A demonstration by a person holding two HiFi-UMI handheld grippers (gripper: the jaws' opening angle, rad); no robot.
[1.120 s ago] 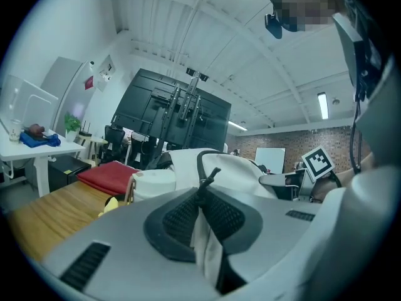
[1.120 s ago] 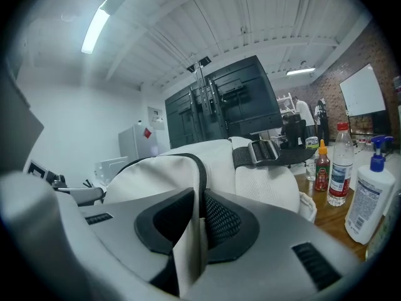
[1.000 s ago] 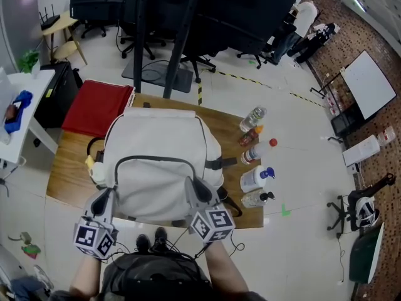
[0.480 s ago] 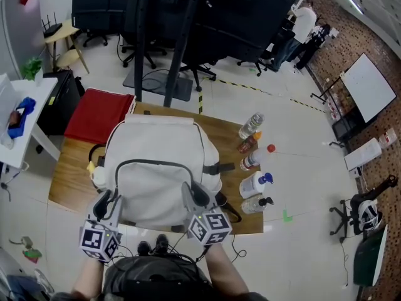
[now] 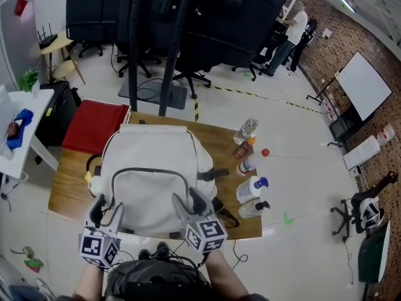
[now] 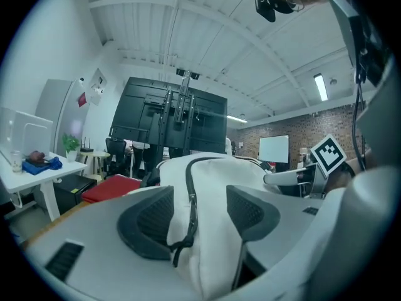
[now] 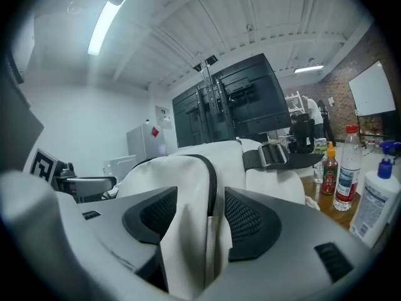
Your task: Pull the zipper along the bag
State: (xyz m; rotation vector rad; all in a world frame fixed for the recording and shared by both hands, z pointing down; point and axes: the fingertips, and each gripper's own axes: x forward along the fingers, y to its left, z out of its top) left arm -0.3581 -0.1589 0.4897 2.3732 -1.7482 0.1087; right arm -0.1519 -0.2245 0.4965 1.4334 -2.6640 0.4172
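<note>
A white backpack (image 5: pixel 153 168) lies flat on the wooden table (image 5: pixel 66 184), its dark zipper (image 5: pixel 150 170) arching across the front. At the bag's near left corner, my left gripper (image 5: pixel 106 209) has its jaws opening. In the left gripper view the zipper slider with its black pull cord (image 6: pixel 182 246) hangs loose between the spread pads (image 6: pixel 147 221). My right gripper (image 5: pixel 187 200) stands at the near right corner, jaws also opening. A fold of white bag fabric (image 7: pixel 191 231) with the zipper line rises between its pads (image 7: pixel 250 217), ungripped.
Several bottles stand on the table's right side: a water bottle (image 5: pixel 246 129), a sauce bottle (image 5: pixel 244 147) and a white spray bottle (image 5: pixel 250 189). A red cushion (image 5: pixel 94 125) lies beyond the table's far left corner. A black stand (image 5: pixel 166 49) and office chairs are behind.
Both grippers have spread their jaws and let go of the bag's near edge. They have drawn back slightly toward me.
</note>
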